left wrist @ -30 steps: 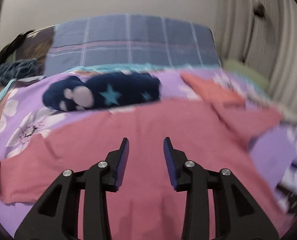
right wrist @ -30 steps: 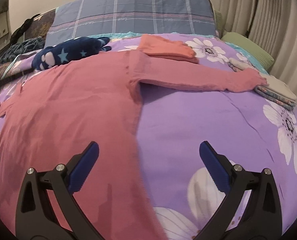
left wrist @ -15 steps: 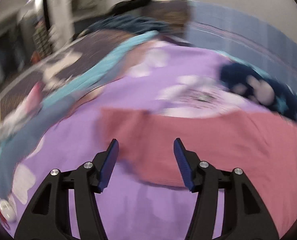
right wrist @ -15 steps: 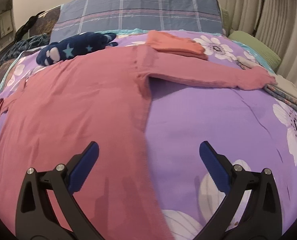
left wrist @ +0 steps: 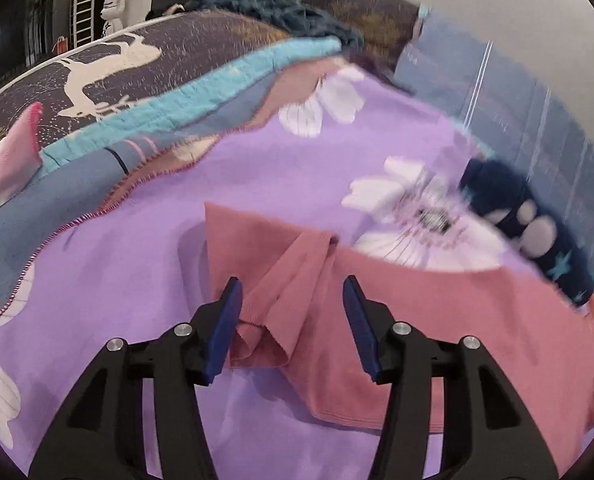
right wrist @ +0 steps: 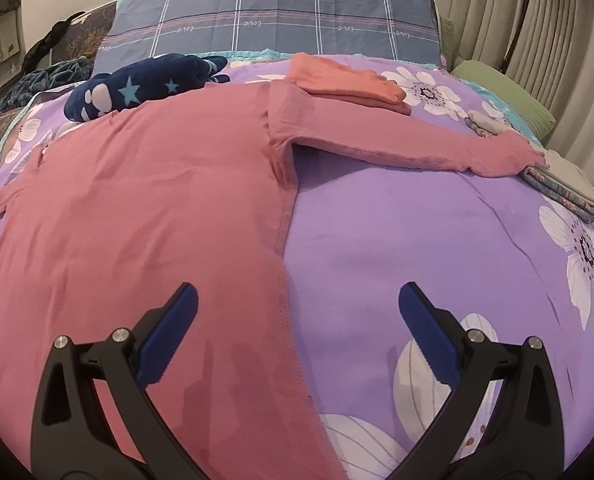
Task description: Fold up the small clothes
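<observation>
Pink top (right wrist: 145,216): your left gripper (left wrist: 293,316) now straddles the crumpled cuff (left wrist: 281,300).
Its jaws, just narrowing, aren't pinching yet; right gripper (right wrist: 297,320), at six o'clock, gapes wide.

Your left wrist camera looked steeply down, close over the pink garment's (left wrist: 437,320) crumpled sleeve end, your right wrist camera faced the headboard along the bed (right wrist: 417,220), both sharing that garment and the navy star plush (right wrist: 145,84).

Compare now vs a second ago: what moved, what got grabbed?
The left gripper swung from over the pink shirt's body to its bunched sleeve end; its jaws have just been closing, the cuff between them, not yet pinched. The right gripper stayed open over the pink shirt, which lies unchanged.
</observation>
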